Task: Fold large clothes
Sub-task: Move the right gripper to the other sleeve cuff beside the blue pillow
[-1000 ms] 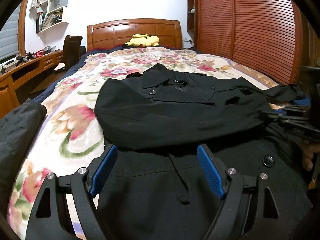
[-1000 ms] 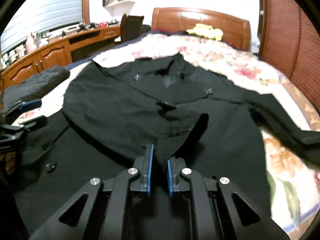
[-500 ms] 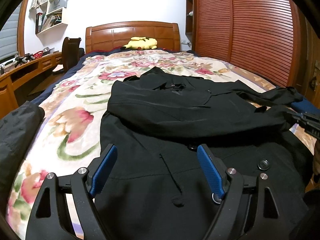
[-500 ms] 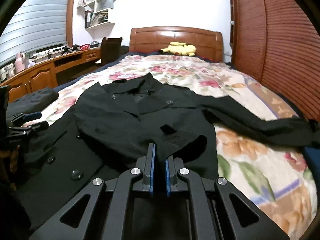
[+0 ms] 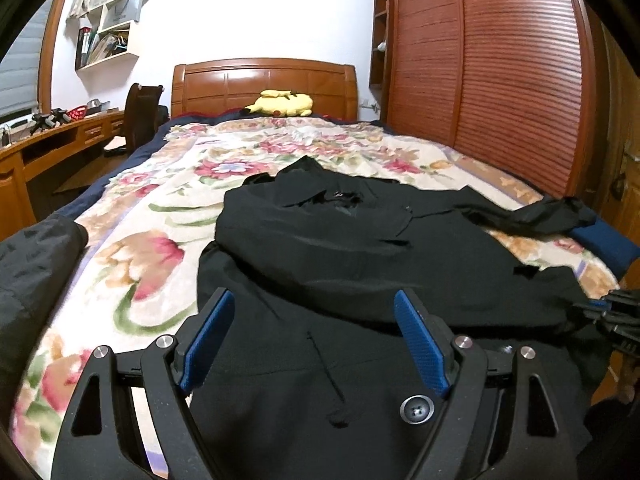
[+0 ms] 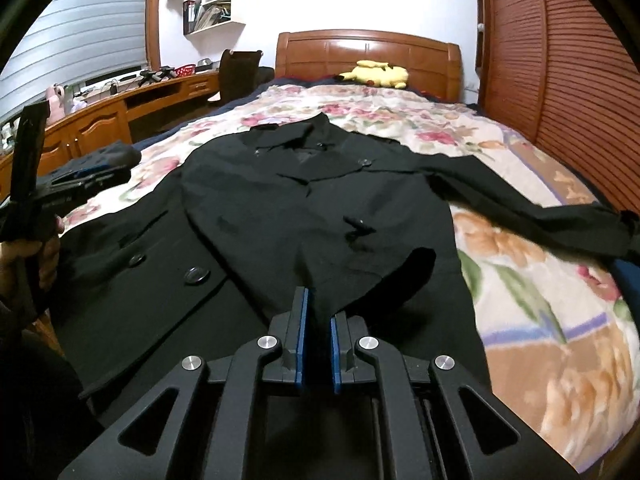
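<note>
A: Where's the coat (image 6: pixel 280 184) lying?

B: It's lying flat on the bed (image 5: pixel 160 216), front up, collar pointing twd the headboard. One sleeve (image 6: pixel 320 248) is lying folded across the chest, cuff end running down to the R gripper (image 6: pixel 317 300). The other sleeve (image 6: pixel 540 216) is stretching out to the right-hand bed edge.

A: R gripper state?

B: Jaws are sitting nearly together and have just been opening a bit. The sleeve tip is sitting betw the pads. Can't tell if the pads are pressing on it or not.

A: L gripper (image 5: pixel 314 300)?

B: Jaws are standing wide apart, gripping nothing. It's hovering over the lower coat, near the left front edge, w/ a button (image 5: pixel 417 411) showing just beside its right finger. A hand (image 6: pixel 24 256) is holding it by the grip in the R view.

A: Other stuff?

B: A yellow plush (image 5: pixel 282 104) is lying by the headboard, well apart from the coat. A dark jacket (image 5: pixel 28 264) is bunching at the left bed edge, near the coat but not touching it as far as I'm seeing.
</note>
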